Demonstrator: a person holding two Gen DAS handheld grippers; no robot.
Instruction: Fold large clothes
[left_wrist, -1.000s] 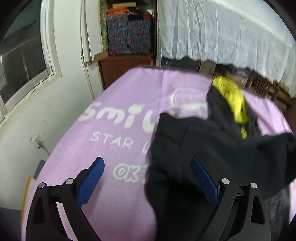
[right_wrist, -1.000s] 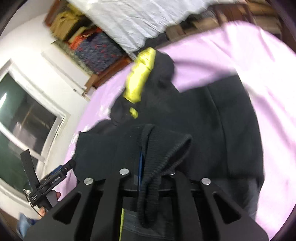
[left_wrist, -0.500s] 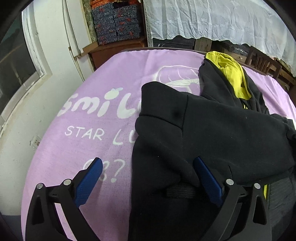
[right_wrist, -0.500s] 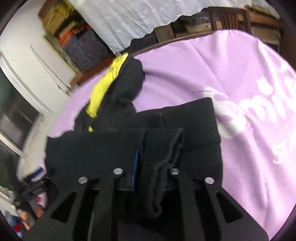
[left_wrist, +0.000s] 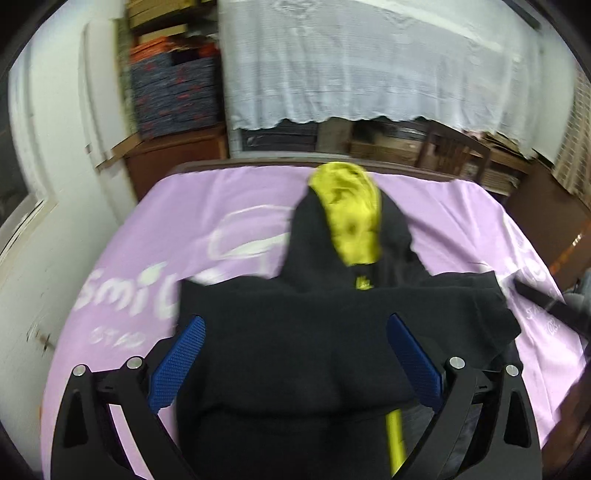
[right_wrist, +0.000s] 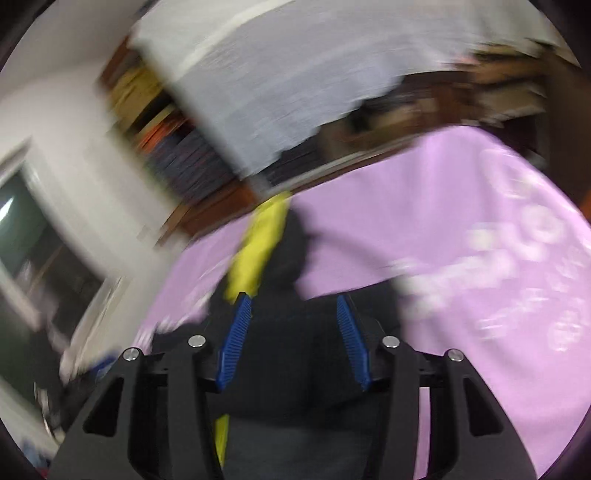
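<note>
Right tool (right_wrist: 291, 339): jaws have just been opening; the ribbed black cuff it pinched a second ago is out from between them, nothing gripped. Left tool (left_wrist: 295, 365): jaws spread wide, empty. Black hoodie (left_wrist: 314, 332): directly beneath and ahead of both tools on the purple blanket (left_wrist: 147, 258), sleeves now folded in, yellow-lined hood (left_wrist: 351, 218) farthest ahead. Judgement: sleeve fold laid; body fold remains.

The hoodie (left_wrist: 295, 332) is black, its hood lining (left_wrist: 351, 218) bright yellow. The blanket (left_wrist: 177, 206) under it is lilac with white letters. The pads (left_wrist: 177, 365) of the left hand-held gripper (left_wrist: 295, 363) are blue with fine dots.
</note>
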